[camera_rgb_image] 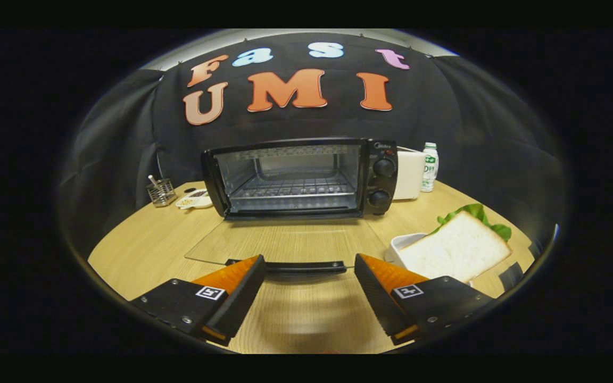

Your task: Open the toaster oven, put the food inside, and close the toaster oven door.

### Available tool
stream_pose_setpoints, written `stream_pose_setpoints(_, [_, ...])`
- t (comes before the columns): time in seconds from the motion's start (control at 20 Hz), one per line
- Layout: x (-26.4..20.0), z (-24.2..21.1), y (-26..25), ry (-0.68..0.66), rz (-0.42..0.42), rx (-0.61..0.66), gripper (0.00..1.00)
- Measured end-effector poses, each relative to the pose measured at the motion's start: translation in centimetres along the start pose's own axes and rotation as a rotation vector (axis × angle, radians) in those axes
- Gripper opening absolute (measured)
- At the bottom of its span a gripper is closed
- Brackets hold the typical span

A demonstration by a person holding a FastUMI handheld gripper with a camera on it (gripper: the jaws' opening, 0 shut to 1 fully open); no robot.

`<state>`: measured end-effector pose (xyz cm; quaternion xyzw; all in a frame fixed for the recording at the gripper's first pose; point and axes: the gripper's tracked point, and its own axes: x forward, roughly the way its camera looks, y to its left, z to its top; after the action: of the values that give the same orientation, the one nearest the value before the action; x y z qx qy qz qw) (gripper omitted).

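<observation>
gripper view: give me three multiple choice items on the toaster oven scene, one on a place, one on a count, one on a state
1. Where is the white sandwich with green lettuce?
A. in the white tray beside the right finger
B. on the oven rack
C. by the metal utensil holder

2. How many round black knobs has the black toaster oven?
A. one
B. two
C. four

3. How is the oven's glass door?
A. shut
B. half raised
C. folded down flat

Key: 1 A, it lies in the tray. 2 B, two knobs stacked on the panel. 3 C, the door's black handle lies between the open gripper fingers.
</observation>
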<state>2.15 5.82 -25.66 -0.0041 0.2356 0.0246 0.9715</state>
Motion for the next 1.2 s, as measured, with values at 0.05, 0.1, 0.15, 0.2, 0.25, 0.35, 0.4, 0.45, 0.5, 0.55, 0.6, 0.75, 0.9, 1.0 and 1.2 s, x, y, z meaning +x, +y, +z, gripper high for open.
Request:
stream_pose_setpoints(0.05, [-0.5,0.9,-0.7,0.001,0.014,0.017,0.99])
stream_pose_setpoints(0.1, [-0.8,1.9,-1.4,0.002,0.025,0.038,0.99])
stream_pose_setpoints(0.15, [-1.3,3.0,-2.3,0.003,0.041,0.062,0.99])
stream_pose_setpoints(0.2, [-1.6,3.8,-3.2,0.005,0.051,0.084,0.99])
stream_pose_setpoints(0.25, [-1.9,4.7,-4.2,0.007,0.063,0.097,0.98])
stream_pose_setpoints(0.35, [-2.3,6.2,-6.1,0.029,0.088,0.111,0.98])
stream_pose_setpoints(0.4, [-2.5,6.8,-7.3,0.045,0.097,0.118,0.98])
stream_pose_setpoints(0.45, [-2.6,7.4,-8.4,0.06,0.106,0.126,0.97])
stream_pose_setpoints(0.5, [-2.5,7.8,-9.3,0.078,0.116,0.135,0.97])
stream_pose_setpoints(0.55, [-2.6,8.1,-10.2,0.102,0.133,0.144,0.98])
stream_pose_setpoints(0.6, [-2.7,8.0,-11.0,0.135,0.155,0.146,0.99])
stream_pose_setpoints(0.75, [-3.0,7.1,-13.0,0.249,0.222,0.177,0.99])
stream_pose_setpoints(0.9, [-2.6,5.6,-15.2,0.329,0.24,0.202,0.99])
stream_pose_setpoints(1.0, [-2.5,4.7,-16.0,0.377,0.261,0.202,0.99])
stream_pose_setpoints(1.2, [-2.1,3.2,-17.3,0.447,0.302,0.189,0.99])
